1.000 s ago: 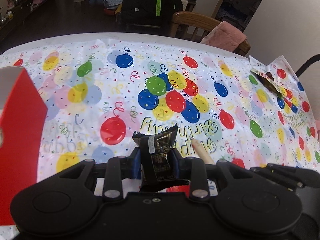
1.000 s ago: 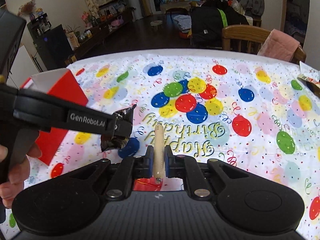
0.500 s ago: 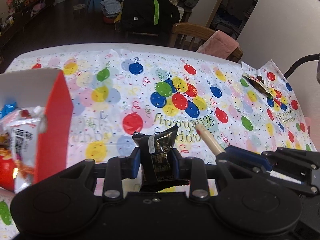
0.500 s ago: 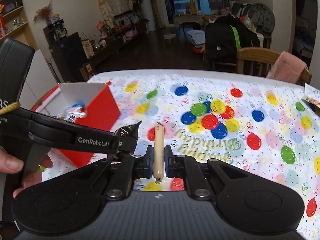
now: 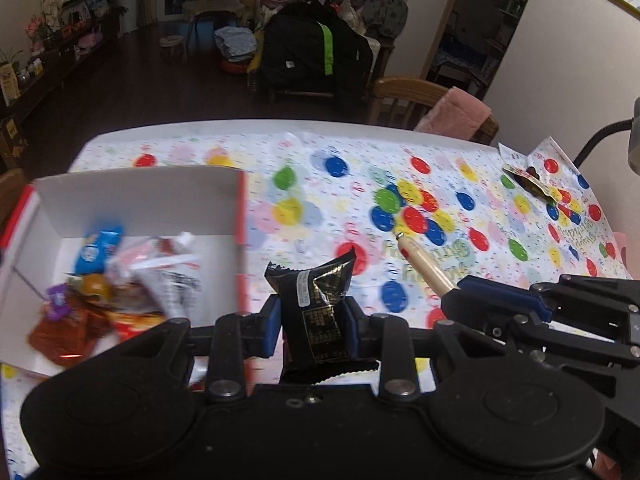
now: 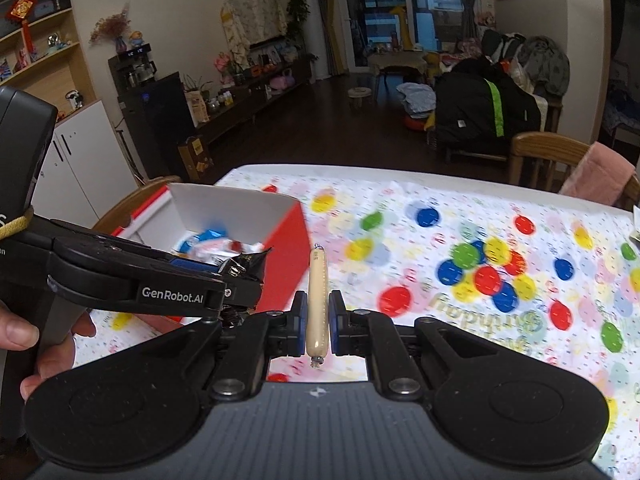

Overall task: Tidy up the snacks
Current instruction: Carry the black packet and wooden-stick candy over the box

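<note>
while the left tool (image 5: 312, 330) clamps a black snack packet (image 5: 316, 312), the right tool (image 6: 318, 322) pinches a sausage stick (image 6: 317, 304) (both beside the red box (image 5: 240, 216)).

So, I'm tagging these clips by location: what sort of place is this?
Most likely a home's living and dining room: a dining table under a balloon-print birthday cloth, wooden chairs around it, and a TV console with ornaments across the dark floor.

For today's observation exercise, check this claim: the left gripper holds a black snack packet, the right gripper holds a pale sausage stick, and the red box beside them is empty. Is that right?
One detail is wrong: the red box is not empty. The left wrist view shows several snack packets inside it. The black snack packet in the left gripper and the pale sausage stick in the right gripper are as stated.
</note>
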Tool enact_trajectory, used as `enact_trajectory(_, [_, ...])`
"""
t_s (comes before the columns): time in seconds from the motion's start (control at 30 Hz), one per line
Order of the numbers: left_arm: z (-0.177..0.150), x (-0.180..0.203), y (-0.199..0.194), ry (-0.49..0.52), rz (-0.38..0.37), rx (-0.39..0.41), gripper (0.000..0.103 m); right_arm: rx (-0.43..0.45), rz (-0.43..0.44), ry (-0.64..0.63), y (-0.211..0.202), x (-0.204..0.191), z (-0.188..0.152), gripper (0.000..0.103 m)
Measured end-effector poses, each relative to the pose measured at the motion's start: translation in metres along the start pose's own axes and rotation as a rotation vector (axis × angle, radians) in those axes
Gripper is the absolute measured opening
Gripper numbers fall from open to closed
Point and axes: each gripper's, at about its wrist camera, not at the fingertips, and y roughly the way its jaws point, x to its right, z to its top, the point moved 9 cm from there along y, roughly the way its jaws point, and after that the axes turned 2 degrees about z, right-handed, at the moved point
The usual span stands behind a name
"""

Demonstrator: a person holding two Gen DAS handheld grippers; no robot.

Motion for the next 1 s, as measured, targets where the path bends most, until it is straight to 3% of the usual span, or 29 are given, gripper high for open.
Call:
enact_trajectory(0.33, [0.006, -0.082, -0.028, -0.018, 0.044, 0.03, 0.029, 0.012, 0.028, -0.025, 0.026, -0.072, 0.018, 0.011])
enact_trajectory(0.6, [0.01, -0.144, -0.034, -0.041, 0.094, 0.037, 0.029, 0.001, 0.017, -0.021, 0.055, -0.103, 0.026, 0.011])
enact_trajectory(1.0, [0.005, -0.225, 0.006, -0.06, 0.196, -0.046, 0.029, -0.086, -0.003, 0.0, 0.115, -0.12, 0.019, 0.011])
